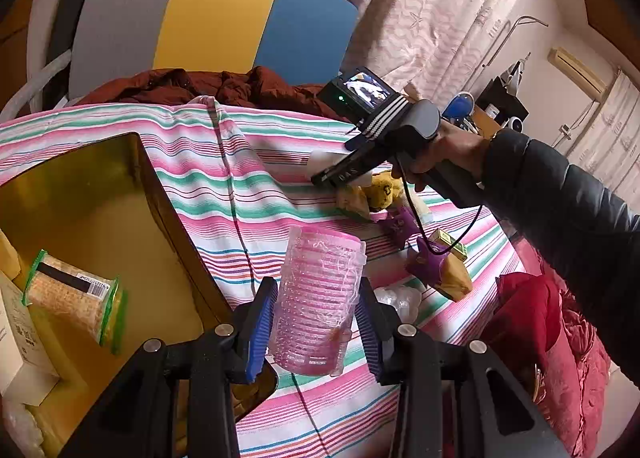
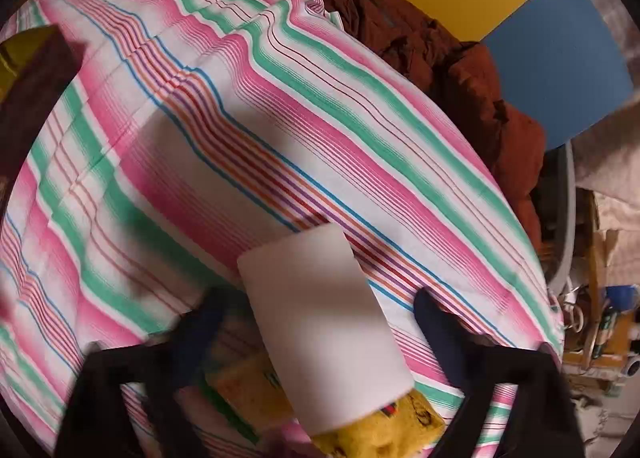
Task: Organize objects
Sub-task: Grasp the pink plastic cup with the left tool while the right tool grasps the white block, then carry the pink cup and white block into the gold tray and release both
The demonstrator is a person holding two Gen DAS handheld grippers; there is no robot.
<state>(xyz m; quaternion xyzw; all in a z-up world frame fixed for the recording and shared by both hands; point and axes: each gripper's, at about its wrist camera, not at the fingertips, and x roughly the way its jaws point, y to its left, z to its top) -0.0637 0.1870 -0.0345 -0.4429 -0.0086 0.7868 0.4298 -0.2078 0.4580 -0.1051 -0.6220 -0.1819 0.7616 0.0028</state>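
My left gripper (image 1: 316,324) is shut on a pink hair roller (image 1: 320,294) in clear wrap, held upright above the striped bedspread (image 1: 248,186), just right of an open gold tin (image 1: 100,194). In the left wrist view, a hand holds my right gripper (image 1: 334,174) further back, over a yellow plush toy (image 1: 380,190). A white block (image 2: 324,322) lies between its fingers. In the right wrist view the jaws stand wider than the block, and stripes show between the block and the right finger (image 2: 434,318).
The tin holds a green-edged snack pack (image 1: 72,298) and a white box (image 1: 16,342). Purple plush pieces (image 1: 424,262), a small gold box (image 1: 448,244) and clear wrap (image 1: 396,298) lie on the bedspread. A rust jacket (image 1: 224,86) lies behind and a red garment (image 1: 536,322) at right.
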